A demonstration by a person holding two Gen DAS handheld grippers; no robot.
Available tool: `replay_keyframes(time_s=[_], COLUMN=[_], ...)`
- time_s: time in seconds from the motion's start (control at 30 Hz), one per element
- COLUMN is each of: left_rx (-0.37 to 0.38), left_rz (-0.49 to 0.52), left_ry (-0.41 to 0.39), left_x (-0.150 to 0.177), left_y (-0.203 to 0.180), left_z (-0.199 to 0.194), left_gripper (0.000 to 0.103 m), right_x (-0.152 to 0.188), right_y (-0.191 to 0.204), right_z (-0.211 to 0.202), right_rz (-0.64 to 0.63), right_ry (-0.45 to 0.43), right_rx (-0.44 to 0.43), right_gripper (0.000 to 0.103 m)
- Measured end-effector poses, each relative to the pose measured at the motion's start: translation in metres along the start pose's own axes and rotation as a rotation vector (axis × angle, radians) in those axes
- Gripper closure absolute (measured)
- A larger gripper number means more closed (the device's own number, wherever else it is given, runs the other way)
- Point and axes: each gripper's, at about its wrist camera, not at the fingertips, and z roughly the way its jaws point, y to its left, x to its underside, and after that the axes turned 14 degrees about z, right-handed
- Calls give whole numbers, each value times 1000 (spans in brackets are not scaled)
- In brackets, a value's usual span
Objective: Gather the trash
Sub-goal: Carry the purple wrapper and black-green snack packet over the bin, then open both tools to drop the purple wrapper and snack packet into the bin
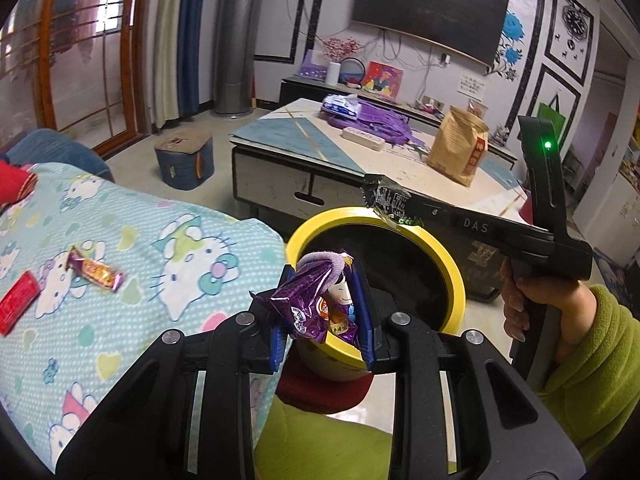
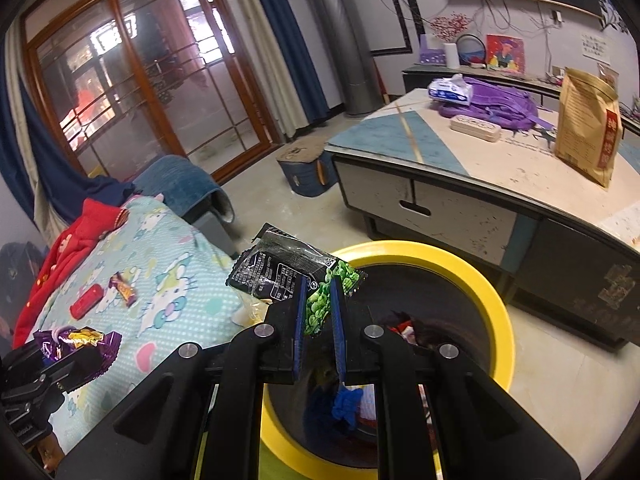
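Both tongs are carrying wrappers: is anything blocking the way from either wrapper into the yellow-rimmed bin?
Nothing visible blocks either. The left tongs hold the purple wrapper at the near rim of the yellow-rimmed bin; the right tongs hold the black-and-green wrapper at its edge. The bin's mouth is open, with some trash already inside.

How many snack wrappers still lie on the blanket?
2: an orange-purple candy wrapper and a red packet beside it, both on the Hello Kitty blanket. Others may be hidden.
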Motion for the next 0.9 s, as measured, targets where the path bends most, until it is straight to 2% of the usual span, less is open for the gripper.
replay_keyframes(time_s=[0.5, 0.9], left_rx=[62, 119], left_rz=[77, 85], left_ry=[54, 112], left_x=[-5, -2], left_y=[-30, -42], left_z=[45, 79], left_gripper=[82, 80], right_x=[-2, -1], right_y=[-38, -55], right_z=[7, 17], right_rz=[78, 135], right_ry=[49, 88], right_rx=[34, 42], right_gripper=[91, 88])
